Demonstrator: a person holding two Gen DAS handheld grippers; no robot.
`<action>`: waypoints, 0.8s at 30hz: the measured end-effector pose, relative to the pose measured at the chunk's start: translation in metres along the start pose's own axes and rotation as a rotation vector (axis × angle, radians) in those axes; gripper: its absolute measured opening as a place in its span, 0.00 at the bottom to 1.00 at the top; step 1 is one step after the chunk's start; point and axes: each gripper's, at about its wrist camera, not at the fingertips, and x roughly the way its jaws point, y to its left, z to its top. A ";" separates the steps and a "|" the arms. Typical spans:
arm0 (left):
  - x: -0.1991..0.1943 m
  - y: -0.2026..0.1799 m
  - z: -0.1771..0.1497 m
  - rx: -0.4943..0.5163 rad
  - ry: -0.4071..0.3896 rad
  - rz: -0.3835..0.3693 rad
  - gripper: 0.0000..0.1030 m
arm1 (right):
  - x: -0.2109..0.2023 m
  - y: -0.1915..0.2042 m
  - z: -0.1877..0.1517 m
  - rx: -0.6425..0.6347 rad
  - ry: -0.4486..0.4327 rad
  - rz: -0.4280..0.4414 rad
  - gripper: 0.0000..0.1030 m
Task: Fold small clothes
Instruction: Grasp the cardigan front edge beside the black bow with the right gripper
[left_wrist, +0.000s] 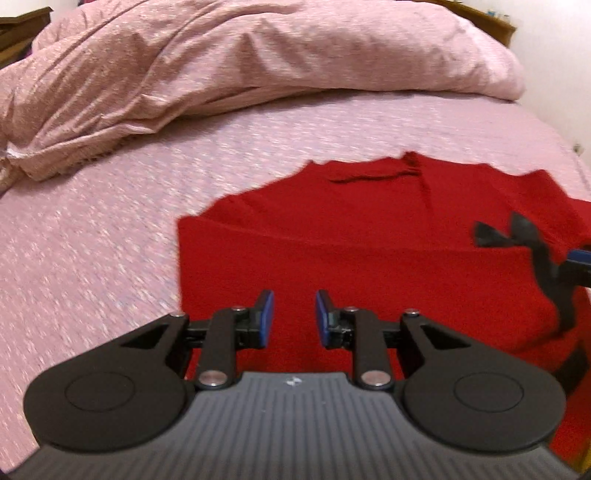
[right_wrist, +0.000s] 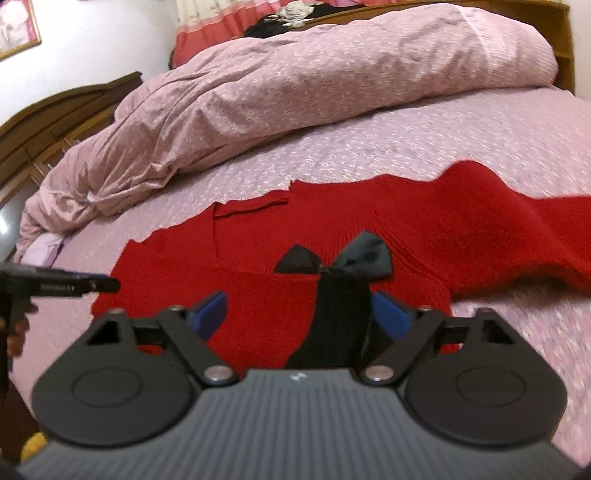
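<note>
Sweater (right_wrist: 388, 229) lies on the bed (left_wrist: 92, 229) below the duvet (left_wrist: 258, 55), one side folded in, a sleeve and final folds left for you; left gripper (left_wrist: 294, 319) and right gripper (right_wrist: 301, 314) both gape, empty.

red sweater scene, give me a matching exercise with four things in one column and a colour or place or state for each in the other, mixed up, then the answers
Things:
1. red sweater
2. black bow
3. pink duvet
4. left gripper

Descriptions:
A. bunched up in a heap at the far side of the bed
B. jaws apart with nothing between them, over the near edge of the red knit
C. spread out on the pink floral sheet
D. sewn on the front of the garment, dark ribbon hanging below it

Pairs: 1-C, 2-D, 3-A, 4-B
</note>
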 end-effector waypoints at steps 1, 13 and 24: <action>0.007 0.005 0.003 -0.011 0.004 0.014 0.28 | 0.004 -0.001 0.000 -0.006 0.005 -0.005 0.74; 0.052 0.017 0.035 0.210 0.006 -0.037 0.28 | 0.040 -0.012 -0.003 0.005 0.047 -0.018 0.66; 0.081 0.000 0.047 0.518 0.124 -0.135 0.28 | 0.044 -0.011 -0.006 -0.026 0.038 -0.029 0.66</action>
